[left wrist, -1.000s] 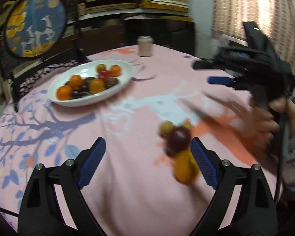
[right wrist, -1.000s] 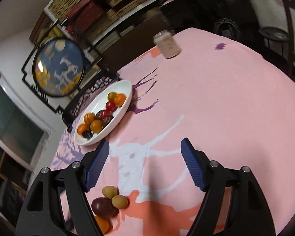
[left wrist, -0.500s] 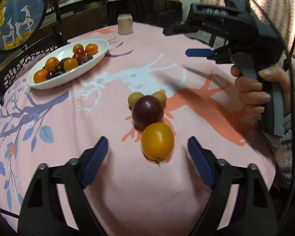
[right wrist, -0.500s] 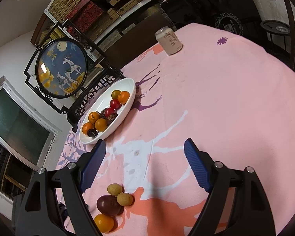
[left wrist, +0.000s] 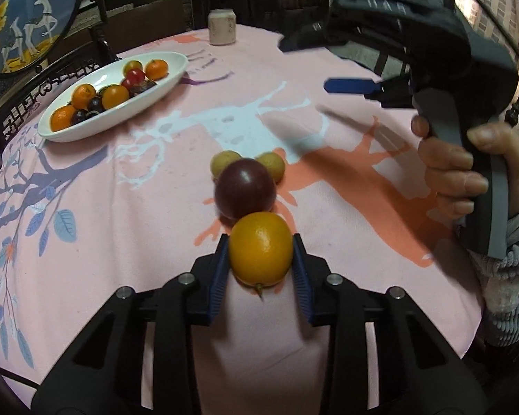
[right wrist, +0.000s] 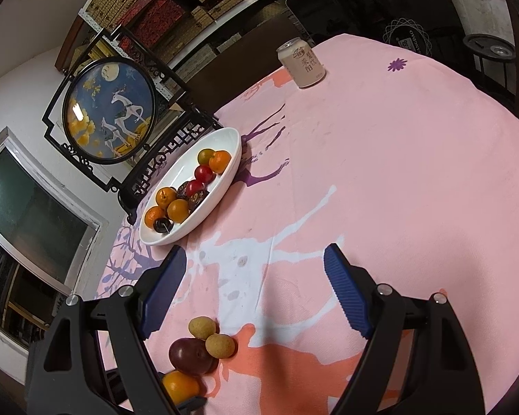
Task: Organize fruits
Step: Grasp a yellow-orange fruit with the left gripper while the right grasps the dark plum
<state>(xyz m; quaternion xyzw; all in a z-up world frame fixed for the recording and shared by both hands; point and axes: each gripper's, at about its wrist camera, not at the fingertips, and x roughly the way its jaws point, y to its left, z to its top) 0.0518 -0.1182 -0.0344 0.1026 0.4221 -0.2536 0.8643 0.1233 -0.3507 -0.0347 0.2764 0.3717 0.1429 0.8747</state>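
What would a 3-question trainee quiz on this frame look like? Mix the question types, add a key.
1. True or false: the left gripper has its pads against the orange.
2. Which fruit touches that orange on its far side? A) purple fruit B) a yellow-green fruit C) the can
3. Fill in: the right gripper is ____ and holds nothing.

Key: 1 true; 2 A; 3 open. The white dish already holds several fruits.
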